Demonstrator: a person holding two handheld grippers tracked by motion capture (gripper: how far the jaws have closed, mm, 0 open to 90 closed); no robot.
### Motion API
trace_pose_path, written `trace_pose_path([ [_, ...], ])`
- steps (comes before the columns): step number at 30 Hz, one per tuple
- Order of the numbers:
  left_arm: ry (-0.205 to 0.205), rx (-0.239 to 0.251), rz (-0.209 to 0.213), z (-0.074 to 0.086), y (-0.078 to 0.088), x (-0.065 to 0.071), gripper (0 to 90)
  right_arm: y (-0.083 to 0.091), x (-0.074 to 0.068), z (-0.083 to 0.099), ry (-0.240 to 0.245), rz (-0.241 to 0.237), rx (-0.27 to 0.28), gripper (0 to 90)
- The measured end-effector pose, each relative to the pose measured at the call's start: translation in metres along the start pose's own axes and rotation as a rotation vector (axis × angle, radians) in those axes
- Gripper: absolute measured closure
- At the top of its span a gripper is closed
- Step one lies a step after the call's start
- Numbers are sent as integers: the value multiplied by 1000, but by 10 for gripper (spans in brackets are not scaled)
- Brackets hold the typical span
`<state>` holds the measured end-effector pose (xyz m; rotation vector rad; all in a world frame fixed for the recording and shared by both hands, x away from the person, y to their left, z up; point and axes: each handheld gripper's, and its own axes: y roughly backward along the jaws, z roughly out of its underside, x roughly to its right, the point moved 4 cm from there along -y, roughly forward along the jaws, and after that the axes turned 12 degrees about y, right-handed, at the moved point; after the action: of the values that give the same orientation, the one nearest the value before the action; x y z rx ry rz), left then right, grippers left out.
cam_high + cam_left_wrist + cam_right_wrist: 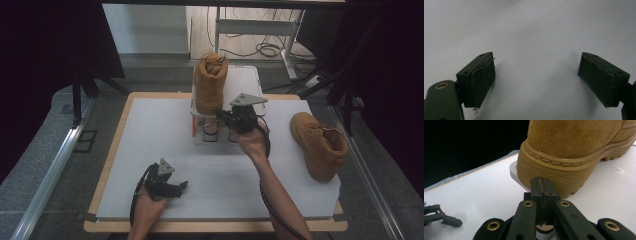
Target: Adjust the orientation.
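So the right gripper (541, 192) has its jaws pressed together on nothing, tips right at the heel of the tan suede boot (210, 82) standing on the white rack (248, 80). The boot runs lengthwise away from the person, heel nearest that right hand. The left gripper (536, 75) sits well back on the white table (150, 130), jaws wide apart, empty.

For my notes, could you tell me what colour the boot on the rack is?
Tan: the boot shows best in the right gripper view.
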<state>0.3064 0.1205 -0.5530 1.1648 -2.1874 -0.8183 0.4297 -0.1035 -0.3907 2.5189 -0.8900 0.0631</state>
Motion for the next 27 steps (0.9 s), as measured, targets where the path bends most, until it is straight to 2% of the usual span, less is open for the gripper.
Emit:
trace_pose_path([
  [3, 0, 0, 0, 0, 0, 0, 142, -3, -2, -1, -7, 1, 5, 896],
  [9, 0, 0, 0, 0, 0, 0, 142, -3, -4, -2, 19, 13, -3, 892],
  [16, -1, 2, 0, 0, 0, 0, 142, 4, -10, -2, 28, 19, 24, 820],
  [20, 0, 2, 0, 0, 0, 0, 143, 10, -9, 0, 22, 29, 38, 726],
  [27, 5, 5, 0, 0, 0, 1, 142, 19, -5, 8, -1, 19, 46, 530],
])
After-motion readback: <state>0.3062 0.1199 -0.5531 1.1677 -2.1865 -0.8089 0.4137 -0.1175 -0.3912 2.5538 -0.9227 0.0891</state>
